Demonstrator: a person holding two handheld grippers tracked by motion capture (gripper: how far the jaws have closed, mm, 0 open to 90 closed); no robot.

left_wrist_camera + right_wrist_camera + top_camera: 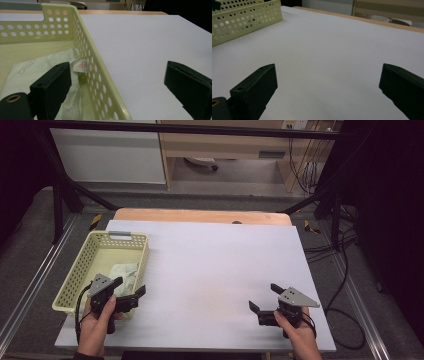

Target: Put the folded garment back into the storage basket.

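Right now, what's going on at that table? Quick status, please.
Left gripper open, straddling the basket wall. Right gripper open, empty, over bare table. Pale folded cloth lies in basket. Nothing in the way.

**Cloth in the basket, near left of the table**

A pale yellow basket (134,251) sits at the near left of the white table (215,270), long side running away from the person, its near end hanging just over the table's left edge. The walls are punched with round holes, and there is a handle slot in the far end wall. Inside lies a folded cloth (125,273), pale green-white with a faint pattern, flat on the floor in the near half, pressed close to the right wall. In the left gripper view, a small white tag (80,66) with red print stands up at the cloth's edge by that wall.
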